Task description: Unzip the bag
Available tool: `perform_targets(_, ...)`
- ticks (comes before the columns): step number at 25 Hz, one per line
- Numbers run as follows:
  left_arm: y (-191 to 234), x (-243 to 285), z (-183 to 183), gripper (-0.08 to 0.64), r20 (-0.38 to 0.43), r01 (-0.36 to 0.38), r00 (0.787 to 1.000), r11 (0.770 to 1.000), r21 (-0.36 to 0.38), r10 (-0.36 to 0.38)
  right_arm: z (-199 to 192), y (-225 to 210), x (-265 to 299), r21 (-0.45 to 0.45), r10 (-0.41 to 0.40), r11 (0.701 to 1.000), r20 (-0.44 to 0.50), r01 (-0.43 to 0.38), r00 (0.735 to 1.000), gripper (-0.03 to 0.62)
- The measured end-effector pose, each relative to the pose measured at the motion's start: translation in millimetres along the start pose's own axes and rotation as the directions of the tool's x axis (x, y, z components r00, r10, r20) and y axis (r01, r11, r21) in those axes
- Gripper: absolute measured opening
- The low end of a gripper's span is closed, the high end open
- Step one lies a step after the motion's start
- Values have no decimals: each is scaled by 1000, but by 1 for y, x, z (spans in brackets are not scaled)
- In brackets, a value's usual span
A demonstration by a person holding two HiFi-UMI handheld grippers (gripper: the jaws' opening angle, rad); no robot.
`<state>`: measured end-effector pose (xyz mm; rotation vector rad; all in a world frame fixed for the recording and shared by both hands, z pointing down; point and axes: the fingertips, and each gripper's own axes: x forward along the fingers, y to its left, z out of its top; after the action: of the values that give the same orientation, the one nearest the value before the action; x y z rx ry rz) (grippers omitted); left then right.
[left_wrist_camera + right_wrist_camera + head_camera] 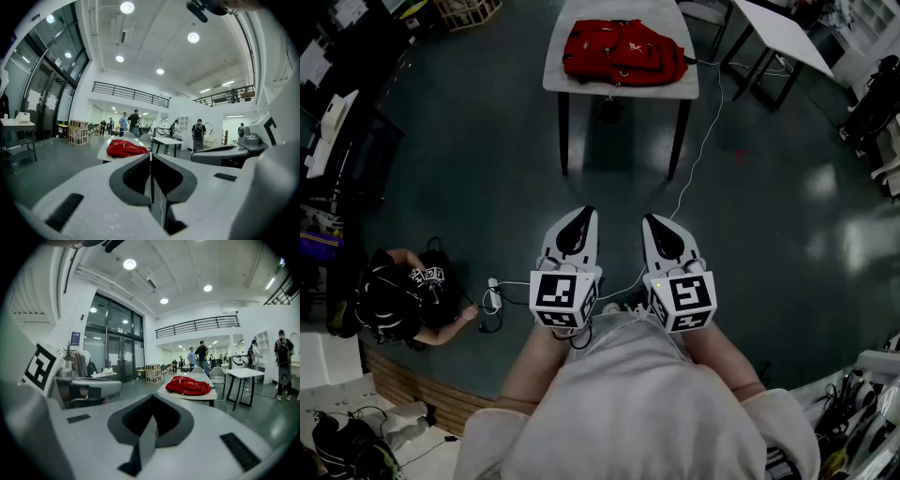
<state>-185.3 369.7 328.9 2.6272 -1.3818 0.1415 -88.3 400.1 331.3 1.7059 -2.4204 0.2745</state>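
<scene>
A dark, glossy hall floor [469,141] carries a white rectangular worktop [619,89], where the red fabric backpack [623,52] lies flat and rumpled. Well short of it, the left claw [585,214] and right claw [649,219] are both closed, gripping nothing.

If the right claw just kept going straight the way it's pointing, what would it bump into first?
Nothing close by. Farther on, the right claw would likely meet the white table holding the red bag, probably its near edge, though depth is hard to judge.
</scene>
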Motion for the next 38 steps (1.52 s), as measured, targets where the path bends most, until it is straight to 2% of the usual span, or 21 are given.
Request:
perform_targets(10, 8, -2, -2, 29, -4, -3, 1000, 1000, -4, 3, -1, 8, 6, -4, 8, 1000, -6, -8, 1000, 26)
perform_targets(23, 16, 5, -15, 29, -35, -11, 999, 999, -35, 9, -17, -9, 19, 82, -21, 996, -44, 24, 999, 28)
perform_targets(30, 35, 52, -14, 29, -43, -43, 998, 999, -12, 43, -16, -44, 65, 85, 3, 996, -53, 1, 999, 28)
perform_targets(33, 49, 84, -6, 29, -42, -62, 997, 998, 14, 62, -9, -64, 97, 97, 10, 995, -56, -5, 998, 28)
perform_targets(38, 60, 156, 6, 29, -50, -69, 996, 998, 13, 69, 5, -116, 151, 106, 31, 994, -70, -23, 997, 28)
